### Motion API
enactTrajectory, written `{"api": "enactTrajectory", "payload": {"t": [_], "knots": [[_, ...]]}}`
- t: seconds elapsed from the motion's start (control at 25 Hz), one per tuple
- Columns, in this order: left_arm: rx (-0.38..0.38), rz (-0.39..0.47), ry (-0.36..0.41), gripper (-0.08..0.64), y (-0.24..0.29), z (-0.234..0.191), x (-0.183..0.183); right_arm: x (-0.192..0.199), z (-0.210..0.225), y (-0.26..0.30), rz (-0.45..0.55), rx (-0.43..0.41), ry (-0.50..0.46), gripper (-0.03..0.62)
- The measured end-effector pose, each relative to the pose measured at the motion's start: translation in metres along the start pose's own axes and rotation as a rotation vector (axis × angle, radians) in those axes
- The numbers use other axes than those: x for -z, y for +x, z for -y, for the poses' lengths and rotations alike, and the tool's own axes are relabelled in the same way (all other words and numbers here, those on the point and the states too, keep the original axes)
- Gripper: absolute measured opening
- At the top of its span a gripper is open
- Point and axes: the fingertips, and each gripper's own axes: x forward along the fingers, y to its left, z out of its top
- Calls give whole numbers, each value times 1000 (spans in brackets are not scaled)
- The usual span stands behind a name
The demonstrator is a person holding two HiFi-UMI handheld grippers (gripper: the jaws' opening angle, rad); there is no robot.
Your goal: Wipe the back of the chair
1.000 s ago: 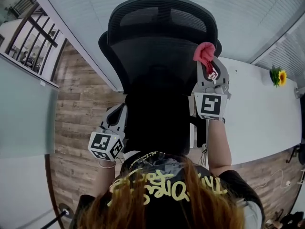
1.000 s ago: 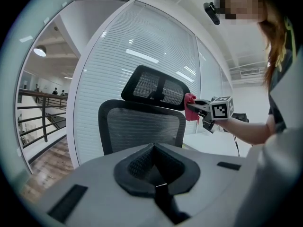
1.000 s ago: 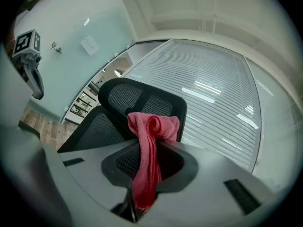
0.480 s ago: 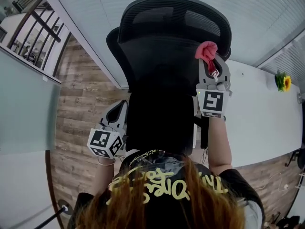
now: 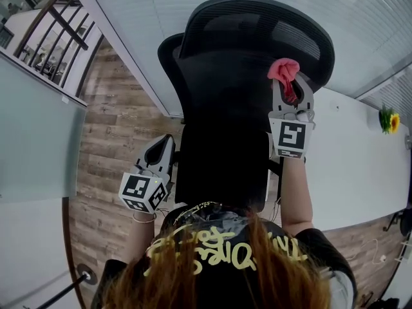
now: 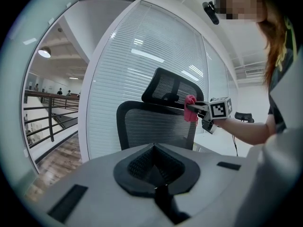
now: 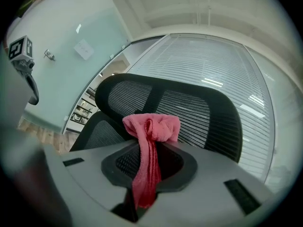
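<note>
A black mesh office chair stands in front of me, its backrest (image 5: 222, 114) below a curved headrest (image 5: 257, 31). My right gripper (image 5: 290, 90) is shut on a bunched pink cloth (image 5: 284, 70), which it holds against the upper right of the chair back, just under the headrest. In the right gripper view the cloth (image 7: 150, 134) hangs from the jaws with the headrest (image 7: 189, 112) close behind. My left gripper (image 5: 159, 154) hangs low beside the chair's left side, shut with nothing in it. From the left gripper view the backrest (image 6: 156, 124), the cloth (image 6: 190, 109) and the right gripper (image 6: 201, 109) all show.
A white table (image 5: 347, 159) runs along the right with a small sunflower (image 5: 389, 118) on it. Behind the chair is a glass wall with blinds (image 5: 161, 18). Wooden floor (image 5: 109, 147) lies to the left, with a railing (image 5: 51, 18) beyond the glass.
The chair has slid right and slightly down in the head view as the camera swung. My right gripper keeps the cloth at the chair's upper right; the left gripper has hardly moved.
</note>
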Motion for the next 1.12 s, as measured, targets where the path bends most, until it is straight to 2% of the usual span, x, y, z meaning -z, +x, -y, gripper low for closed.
{"api": "enactTrajectory", "payload": {"t": [0.64, 1.12], "knots": [[-68, -5, -5, -8, -25, -59, -5, -21, -45, 37, 29, -24, 74, 71], [-60, -14, -4, -8, -33, -84, -4, -35, -72, 51, 35, -25, 142, 71]]}}
